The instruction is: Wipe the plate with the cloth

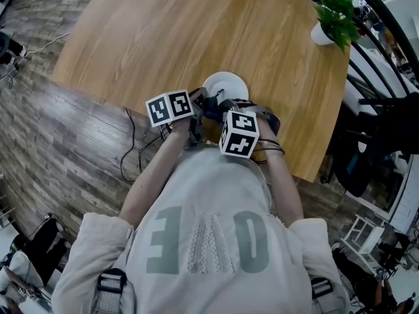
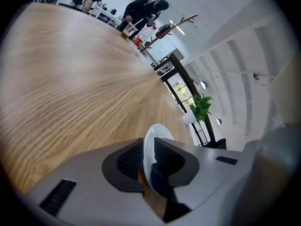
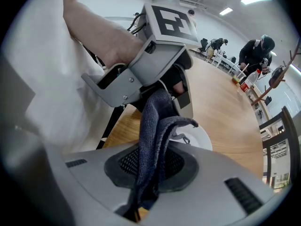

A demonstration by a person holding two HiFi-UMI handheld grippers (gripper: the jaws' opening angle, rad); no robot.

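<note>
Plate [image 2: 155, 133] on edge between the left gripper's [image 2: 149, 149] jaws, which pinch its lower rim! In the left gripper view the white disc shows as a thin sliver. Its long axis runs up and away from the jaws, out over the wooden table [image 2: 70, 79], and its face is turned toward the right-hand pad. The head view puts it just above the table's near edge, right in front of the person.

The right gripper [image 3: 153, 161] is clamped down on the dark blue-grey cloth [image 3: 153, 121]. The fabric rises out of the jaws in a folded strip, and its top curls over toward the plate.

Both bare forearms reach forward from the torso and sit close together, so the two marker cubes are nearly side by side. The right gripper tips steeply downward and the left one lies flatter. A potted plant [image 1: 334, 15] stands well apart, at the table's far right corner.
</note>
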